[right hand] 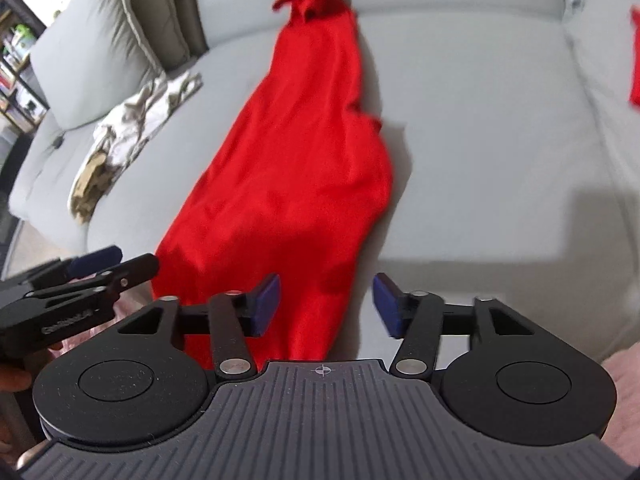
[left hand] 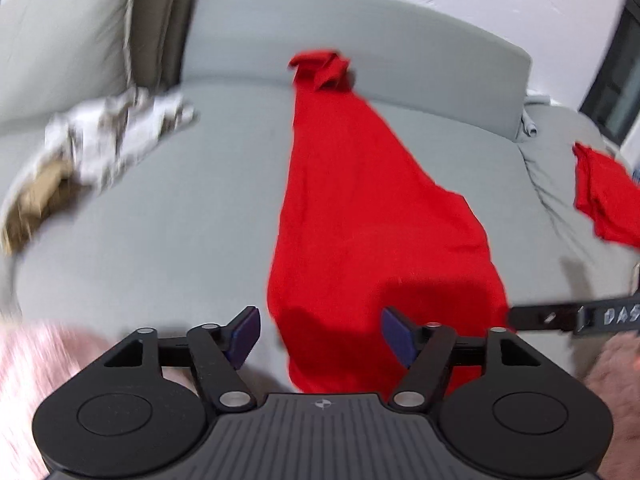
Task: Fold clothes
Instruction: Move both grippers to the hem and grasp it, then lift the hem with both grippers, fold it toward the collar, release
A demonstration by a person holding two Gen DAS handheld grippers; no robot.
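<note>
- Both tools hang just above the near end of the couch seat point(left hand: 168, 216), each with its blue pads spread apart and nothing between them.
- Leftmost lies a crumpled white and tan garment point(left hand: 116, 140), close to the back cushion point(left hand: 68, 36).
- Next, the left gripper point(left hand: 318, 334) sits released over the hem of the long red garment point(left hand: 360, 208).
- That red garment stretches down the seat's middle, its far end bunched against the backrest point(left hand: 400, 40).
- Just right of it, the right gripper point(right hand: 326, 306) is likewise released.
- Far right lies a second red cloth point(left hand: 604, 200).
</note>
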